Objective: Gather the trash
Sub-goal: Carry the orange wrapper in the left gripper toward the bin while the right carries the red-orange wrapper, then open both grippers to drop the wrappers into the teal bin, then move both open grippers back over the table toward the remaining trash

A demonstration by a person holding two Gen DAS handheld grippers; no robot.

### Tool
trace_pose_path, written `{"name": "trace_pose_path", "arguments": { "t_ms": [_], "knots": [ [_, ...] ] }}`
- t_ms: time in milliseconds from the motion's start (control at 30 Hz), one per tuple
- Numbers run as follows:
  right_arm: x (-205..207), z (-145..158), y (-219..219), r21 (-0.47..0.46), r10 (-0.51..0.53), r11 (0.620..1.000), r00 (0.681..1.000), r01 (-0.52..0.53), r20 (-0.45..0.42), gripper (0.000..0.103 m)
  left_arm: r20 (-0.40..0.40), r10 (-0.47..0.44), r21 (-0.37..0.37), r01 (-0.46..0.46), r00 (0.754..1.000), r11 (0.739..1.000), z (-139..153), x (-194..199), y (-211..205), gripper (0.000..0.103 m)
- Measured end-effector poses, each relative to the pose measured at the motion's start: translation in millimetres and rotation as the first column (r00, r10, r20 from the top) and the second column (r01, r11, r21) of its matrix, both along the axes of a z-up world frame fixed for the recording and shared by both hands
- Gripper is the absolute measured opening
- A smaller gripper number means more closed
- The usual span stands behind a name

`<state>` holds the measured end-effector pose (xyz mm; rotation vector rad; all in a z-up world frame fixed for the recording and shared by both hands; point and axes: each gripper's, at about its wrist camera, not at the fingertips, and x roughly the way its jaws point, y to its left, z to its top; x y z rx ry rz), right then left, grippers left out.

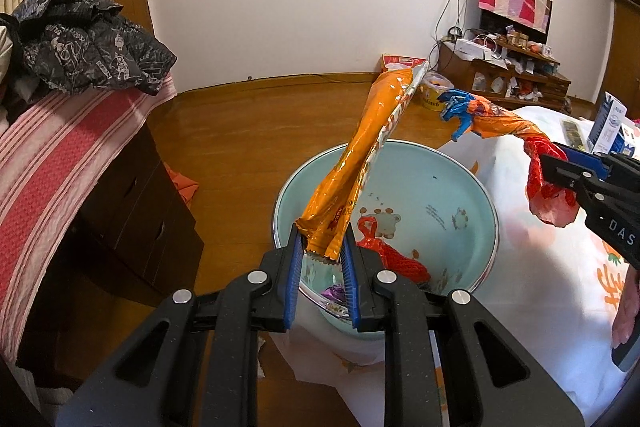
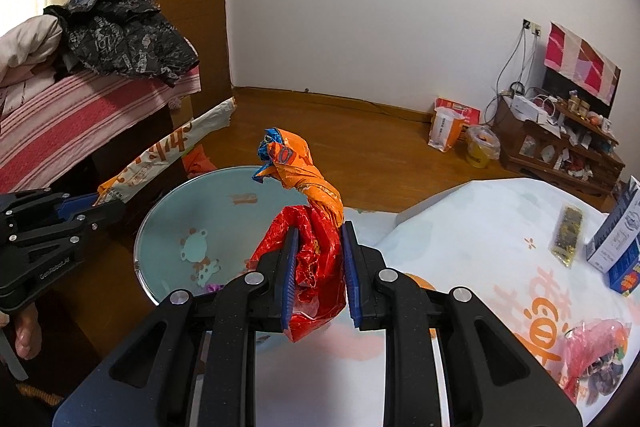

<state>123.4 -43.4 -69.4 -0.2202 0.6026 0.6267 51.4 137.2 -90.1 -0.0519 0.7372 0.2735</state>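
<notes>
My left gripper [image 1: 323, 239] is shut on the bottom end of a long orange snack wrapper [image 1: 372, 147], which stands up over a pale blue basin [image 1: 452, 179]. In the basin lie a red wrapper [image 1: 396, 259] and a purple one [image 1: 335, 293]. My right gripper [image 2: 319, 231] is shut on a twisted red and orange wrapper [image 2: 316, 187] with a blue tip, held above the near rim of the basin [image 2: 208, 199]. The left gripper [image 2: 104, 205] and its long wrapper [image 2: 176, 147] show at the left of the right wrist view. The right gripper [image 1: 560, 163] shows at the right of the left wrist view.
The basin rests at the edge of a white printed sheet [image 2: 480, 219], which carries a blue and white box [image 2: 620, 239], a dark packet [image 2: 566, 231] and a pink bag [image 2: 596, 347]. A dark cabinet with a red striped cloth [image 1: 60, 155] and a black jacket [image 1: 88, 39] stands left.
</notes>
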Motion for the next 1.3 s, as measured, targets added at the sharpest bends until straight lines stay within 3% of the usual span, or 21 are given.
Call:
{"name": "trace_pose_path", "arguments": {
  "t_ms": [100,133,233,333,833,1033,1300],
  "knots": [
    [-0.7,-0.9,2.5,-0.001,0.008,1.000,1.000,-0.008,-0.004,0.024,0.000,0.001,-0.006,-0.001,1.000,1.000,0.0,0.6,0.4,0.020],
    [-0.5,-1.9,3.5,-0.002,0.016,1.000,1.000,-0.016,-0.010,0.025,-0.001,0.000,-0.013,0.000,1.000,1.000,-0.3,0.9,0.6,0.025],
    [-3.4,-4.0,7.0,-0.009,0.029,1.000,1.000,-0.029,0.001,0.043,-0.005,-0.009,-0.023,0.009,1.000,1.000,-2.1,2.2,-0.1,0.028],
    [-2.0,-5.7,4.6,-0.004,0.020,1.000,1.000,-0.020,-0.010,0.044,-0.019,-0.022,-0.027,0.021,1.000,0.999,-6.2,3.8,-3.6,0.044],
    [-5.8,-1.8,-10.0,-0.002,-0.020,1.000,1.000,0.020,-0.010,0.052,-0.038,-0.050,-0.030,0.049,0.998,0.998,-12.4,5.5,-12.9,0.052],
    [-18.8,4.1,-46.8,-0.019,-0.088,0.996,0.996,0.088,0.000,0.056,-0.064,-0.110,-0.042,0.108,0.992,0.993,-16.8,11.4,-34.3,0.057],
    [-43.8,7.7,-160.1,-0.038,-0.301,0.953,0.954,0.301,0.003,0.063,-0.063,-0.262,-0.015,0.261,0.963,0.965,-10.7,21.7,-106.2,0.068]
  ]
}}
